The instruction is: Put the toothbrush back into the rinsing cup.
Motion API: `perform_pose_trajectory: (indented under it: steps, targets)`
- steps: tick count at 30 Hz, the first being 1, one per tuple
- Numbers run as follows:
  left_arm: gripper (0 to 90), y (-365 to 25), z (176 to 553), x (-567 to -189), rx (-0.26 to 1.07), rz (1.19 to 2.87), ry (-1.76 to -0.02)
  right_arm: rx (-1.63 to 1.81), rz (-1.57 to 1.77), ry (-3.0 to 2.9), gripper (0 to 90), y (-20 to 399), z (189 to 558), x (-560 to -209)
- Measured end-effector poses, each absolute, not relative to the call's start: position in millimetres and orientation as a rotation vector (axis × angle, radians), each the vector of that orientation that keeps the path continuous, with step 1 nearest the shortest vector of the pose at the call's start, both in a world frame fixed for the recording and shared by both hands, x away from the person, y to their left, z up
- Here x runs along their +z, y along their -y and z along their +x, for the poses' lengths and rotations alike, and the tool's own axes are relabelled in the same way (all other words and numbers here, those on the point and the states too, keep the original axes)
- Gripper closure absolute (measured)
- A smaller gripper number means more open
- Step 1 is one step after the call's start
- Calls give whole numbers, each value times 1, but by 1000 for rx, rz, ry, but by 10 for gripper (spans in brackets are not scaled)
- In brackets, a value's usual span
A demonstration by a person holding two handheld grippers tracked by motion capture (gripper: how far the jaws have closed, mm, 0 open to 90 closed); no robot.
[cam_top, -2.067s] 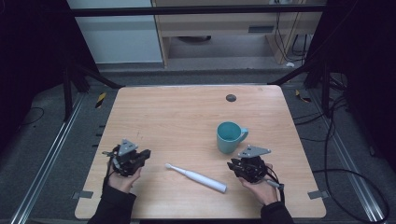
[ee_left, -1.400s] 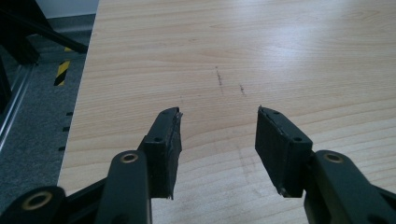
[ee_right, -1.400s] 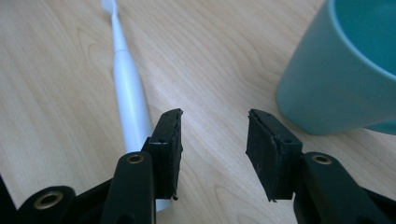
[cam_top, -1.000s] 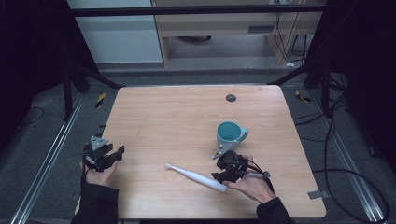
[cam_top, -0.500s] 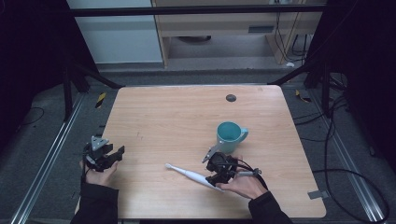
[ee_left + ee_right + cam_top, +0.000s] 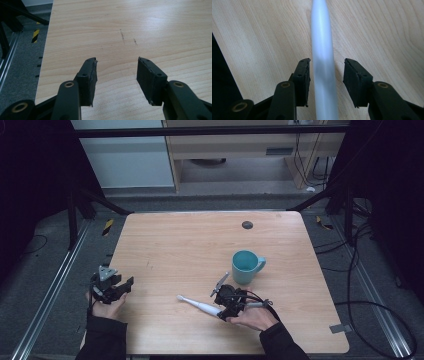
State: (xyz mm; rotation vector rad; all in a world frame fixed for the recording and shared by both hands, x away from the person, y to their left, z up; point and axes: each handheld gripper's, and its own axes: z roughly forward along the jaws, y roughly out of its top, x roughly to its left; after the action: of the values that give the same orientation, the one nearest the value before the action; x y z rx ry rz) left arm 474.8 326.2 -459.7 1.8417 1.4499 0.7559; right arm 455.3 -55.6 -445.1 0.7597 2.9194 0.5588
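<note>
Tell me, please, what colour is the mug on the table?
The mug is teal, inside and outside alike; it shows best in the high view.

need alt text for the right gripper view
A white toothbrush handle lies on a pale wooden table, running up between the open black jaws of the right gripper, with a gap on each side.

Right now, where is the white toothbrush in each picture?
High view: toothbrush lies low and centre on the table, left of the right gripper.
Left gripper view: bare wood, no toothbrush.
Right gripper view: its handle runs up between the open jaws.
Shared landmark: the wooden table.
</note>
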Motion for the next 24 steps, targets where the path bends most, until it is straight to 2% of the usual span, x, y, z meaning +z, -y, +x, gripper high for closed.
perform_pose_trajectory:
  steps: [13,24]
  targets:
    - [508,-326,475,-461,757,1849,-1451,440,726,-2980,575,44,459,-461]
    - [513,-326,476,-461,756,1855,-1453,388,729,-2983,627,39,462,-467]
